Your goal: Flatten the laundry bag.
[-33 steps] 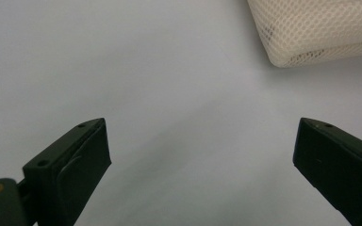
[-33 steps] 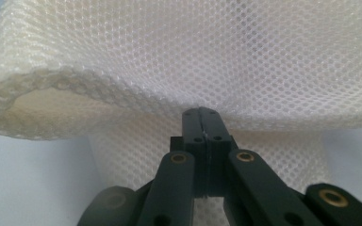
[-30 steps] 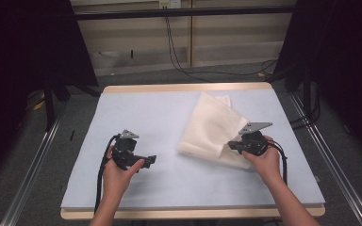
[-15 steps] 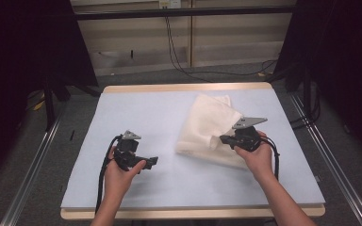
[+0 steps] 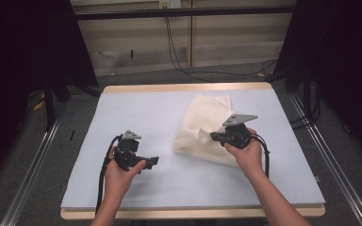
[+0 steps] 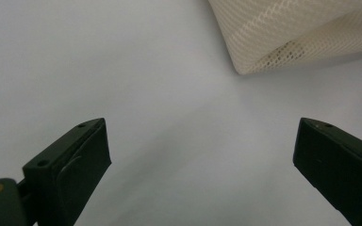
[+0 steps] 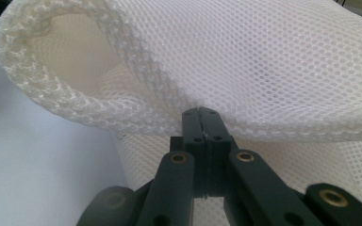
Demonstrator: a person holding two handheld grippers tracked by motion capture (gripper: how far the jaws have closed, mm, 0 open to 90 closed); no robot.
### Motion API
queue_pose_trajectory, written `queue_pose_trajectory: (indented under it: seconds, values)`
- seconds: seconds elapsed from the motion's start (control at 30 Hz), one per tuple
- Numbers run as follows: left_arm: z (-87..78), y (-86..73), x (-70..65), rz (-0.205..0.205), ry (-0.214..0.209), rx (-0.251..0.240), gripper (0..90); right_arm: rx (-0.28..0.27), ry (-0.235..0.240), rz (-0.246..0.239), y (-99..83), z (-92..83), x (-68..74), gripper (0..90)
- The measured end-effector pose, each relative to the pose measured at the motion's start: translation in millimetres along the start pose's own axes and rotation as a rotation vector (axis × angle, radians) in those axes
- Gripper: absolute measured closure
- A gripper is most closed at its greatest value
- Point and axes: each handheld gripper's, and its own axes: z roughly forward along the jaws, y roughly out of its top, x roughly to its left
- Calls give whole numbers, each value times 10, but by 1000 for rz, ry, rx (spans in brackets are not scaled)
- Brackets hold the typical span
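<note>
A cream mesh cloth point(image 5: 202, 123) lies folded on the right half of the pale blue table mat point(image 5: 136, 113). My right gripper point(image 5: 215, 136) is shut on an edge of the mesh cloth point(image 7: 264, 70) and holds that layer lifted and curled over, so a fold opens at the left. My left gripper point(image 5: 153, 161) rests low over the mat left of the cloth, its jaws wide apart with only bare mat between them. In the left gripper view a corner of the mesh cloth point(image 6: 283, 37) lies ahead at the upper right, well apart from the left gripper point(image 6: 202, 155).
The mat covers a wooden table whose edge point(image 5: 184, 87) shows at the back. Metal rails point(image 5: 330, 155) run along both sides of the table. Cables point(image 5: 179, 56) hang over the wall panels behind.
My right gripper has moved left and a little up with the cloth's edge in it, folding that layer over toward the middle. The left hand has stayed put.
</note>
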Motion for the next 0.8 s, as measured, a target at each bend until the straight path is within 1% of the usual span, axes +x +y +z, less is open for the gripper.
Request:
queue_pose_trajectory:
  seconds: [0.03, 0.07, 0.13, 0.17, 0.23, 0.27, 0.3, 0.33, 0.37, 0.4, 0.43, 0.47, 0.5, 0.53, 0.57, 0.6, 0.63, 0.67, 0.73, 0.77, 0.8]
  values:
    - [0, 0, 0, 0, 0, 0, 40, 0, 0, 0, 0, 0, 0, 900]
    - [12, 7, -13, 0, -1, -12, 40, -1, 1, 0, 8, 6, 4, 900]
    - [23, 33, -42, 12, -21, -15, 38, -1, 0, 0, 25, 14, 13, 900]
    - [34, 39, -60, 11, -28, -27, 38, -1, 1, -7, 39, 16, 19, 900]
    - [56, 75, -112, 43, -61, -18, 35, -3, 1, -7, 46, 21, 29, 900]
    - [56, 75, -112, 43, -61, -18, 37, -3, 1, -7, 46, 21, 29, 900]
    - [101, 97, -146, 52, -82, -21, 37, -8, 2, -5, 52, 24, 36, 900]
    - [124, 110, -160, 57, -80, -22, 33, -6, 1, -6, 54, 24, 39, 900]
    - [147, 128, -171, 54, -91, -20, 30, -3, -1, -8, 56, 25, 40, 900]
    - [147, 128, -171, 54, -91, -20, 31, -3, -1, -8, 56, 25, 40, 900]
    - [206, 165, -209, 28, -98, -45, 30, -2, -2, -9, 59, 28, 39, 900]
    - [206, 165, -209, 28, -98, -45, 31, -2, -2, -9, 59, 28, 39, 900]
    - [249, 211, -231, 42, -105, -48, 32, -2, 3, -8, 62, 33, 41, 900]
    - [267, 231, -249, 45, -95, -53, 41, -1, 1, -8, 62, 34, 45, 900]
    - [296, 252, -268, 60, -86, -54, 52, 0, 1, -7, 65, 35, 49, 900]
    - [312, 272, -290, 79, -78, -33, 52, 2, 4, -11, 66, 38, 52, 900]
    - [312, 272, -290, 79, -78, -33, 55, 2, 4, -11, 66, 38, 52, 900]
    - [345, 288, -321, 82, -75, -38, 55, 5, 2, -11, 68, 40, 58, 900]
    - [374, 321, -356, 107, -72, -38, 63, 4, 4, -8, 72, 48, 60, 900]
    - [393, 335, -371, 115, -80, -58, 83, 3, 5, -4, 74, 49, 60, 900]
    - [409, 372, -395, 132, -81, -65, 104, 0, 14, 1, 78, 53, 53, 900]
